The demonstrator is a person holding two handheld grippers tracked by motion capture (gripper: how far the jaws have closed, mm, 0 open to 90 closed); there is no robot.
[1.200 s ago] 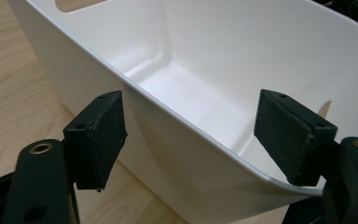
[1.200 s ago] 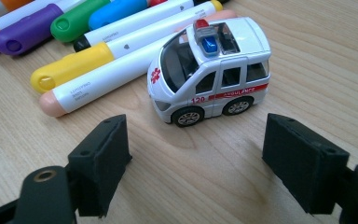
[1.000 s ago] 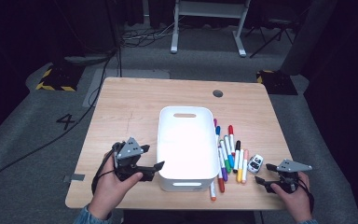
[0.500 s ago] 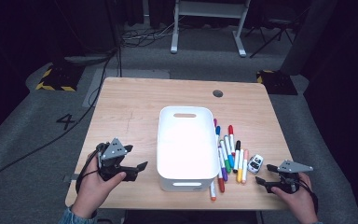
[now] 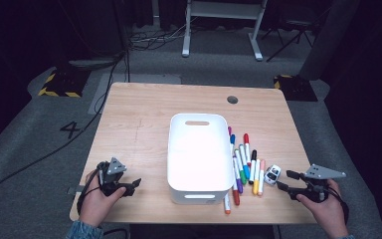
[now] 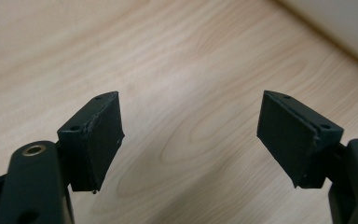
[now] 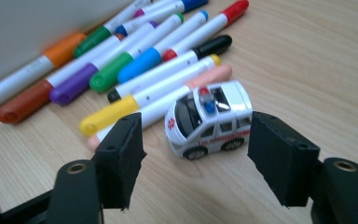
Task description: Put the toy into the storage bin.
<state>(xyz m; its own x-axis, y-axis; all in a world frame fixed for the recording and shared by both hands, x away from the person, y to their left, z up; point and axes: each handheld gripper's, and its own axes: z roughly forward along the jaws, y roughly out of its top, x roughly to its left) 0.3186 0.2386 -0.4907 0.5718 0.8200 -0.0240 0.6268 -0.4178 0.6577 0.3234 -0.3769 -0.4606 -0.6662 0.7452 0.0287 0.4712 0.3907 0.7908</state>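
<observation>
Right tool (image 7: pixel 193 154) released, jaws just closing toward white toy ambulance (image 7: pixel 209 119) – red-blue roof light, black windscreen, wheels on table (image 7: pixel 307 60).

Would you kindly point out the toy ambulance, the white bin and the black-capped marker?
toy ambulance (image 7: pixel 210 119): right gripper view, on its white roof.
white bin (image 5: pixel 199 149): high view, on its inner floor.
black-capped marker (image 7: pixel 213 45): right gripper view, on its black cap.

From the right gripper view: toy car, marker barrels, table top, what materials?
Toy car: likely glossy white moulded plastic or painted metal, with printed markings and black tyres. Markers: smooth white plastic barrels with coloured caps, slight sheen. Table: pale wood grain, matte; veneer or laminate, can't tell which.
</observation>
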